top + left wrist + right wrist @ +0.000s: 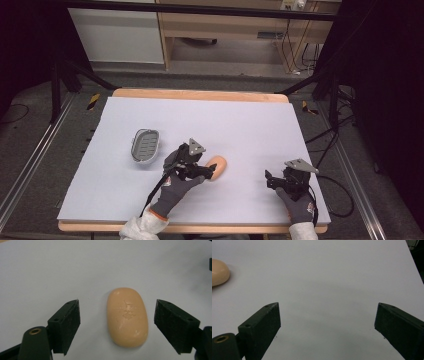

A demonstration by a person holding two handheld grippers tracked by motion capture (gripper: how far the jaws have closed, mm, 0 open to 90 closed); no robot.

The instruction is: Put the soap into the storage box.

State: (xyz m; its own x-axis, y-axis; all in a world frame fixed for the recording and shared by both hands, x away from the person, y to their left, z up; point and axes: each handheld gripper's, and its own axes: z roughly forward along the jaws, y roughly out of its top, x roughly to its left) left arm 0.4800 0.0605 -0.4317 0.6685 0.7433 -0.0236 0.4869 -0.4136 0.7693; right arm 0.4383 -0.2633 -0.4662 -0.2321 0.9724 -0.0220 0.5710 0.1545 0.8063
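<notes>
Two black fingers (66,327) of my left gripper (117,327) stand released, wide on either side of a peach soap bar (127,316) lying flat on the desk (240,120), touching neither. To grasp well, I should close evenly across its narrow width, low and centred. My right gripper (327,327) rests released over bare desk, well apart. A grey soap dish (145,145) sits near, left of the soap

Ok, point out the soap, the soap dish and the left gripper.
soap (127,317): left gripper view, middle of its top face.
soap dish (145,145): high view, its ribbed floor.
left gripper (117,326): left gripper view, midway between its open fingertips, above the soap.
</notes>
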